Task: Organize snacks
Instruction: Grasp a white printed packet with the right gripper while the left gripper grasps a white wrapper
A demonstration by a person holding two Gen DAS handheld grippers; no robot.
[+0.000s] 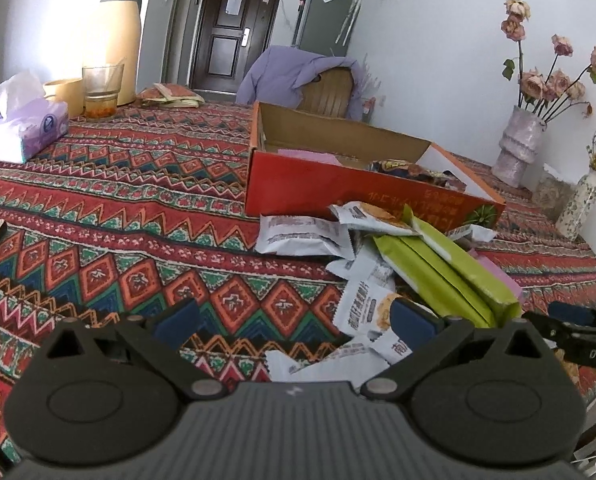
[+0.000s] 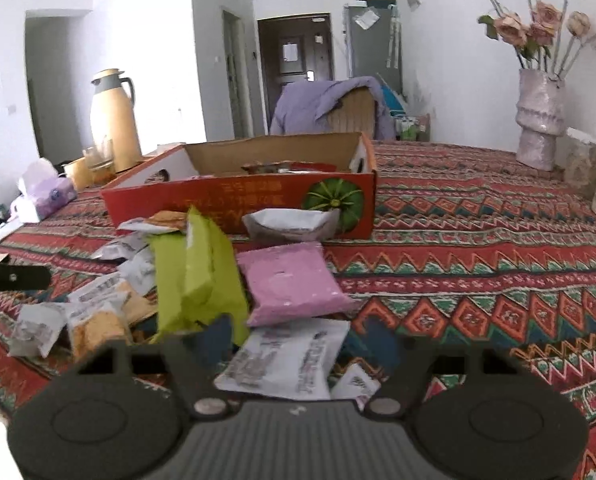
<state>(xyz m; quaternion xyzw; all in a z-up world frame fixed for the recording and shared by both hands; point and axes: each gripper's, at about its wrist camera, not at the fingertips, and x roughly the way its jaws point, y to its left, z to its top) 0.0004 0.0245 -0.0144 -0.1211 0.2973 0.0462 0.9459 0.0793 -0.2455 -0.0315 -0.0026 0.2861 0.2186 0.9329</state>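
A table covered by a red, green and blue patterned cloth (image 1: 138, 208) fills both views, with a dark door (image 1: 234, 32) and a grey fridge (image 1: 326, 12) at the far end of the room. On the cloth sits an open red cardboard box (image 1: 338, 188), already holding a few packets, and just in front of it lies a loose heap of snacks: 2 green packets (image 2: 196, 276) leaning over each other, a pink packet (image 2: 294, 284) just beside them, and several white packets (image 1: 302, 236) scattered around and under them. The left gripper (image 1: 294, 322) hangs low over the near edge of the heap with its jaws spread wide; nothing is between them, though its right finger sits over a white biscuit packet (image 1: 366, 308). The right gripper (image 2: 298, 336) also has its jaws apart, with a white printed packet (image 2: 290, 360) lying between the blurred fingers, not pinched by them. Off to the left stand a cream thermos jug (image 1: 116, 36), a glass (image 1: 102, 88) and a tissue pack (image 1: 26, 128); a vase of dried roses (image 2: 538, 116) stands at the right.
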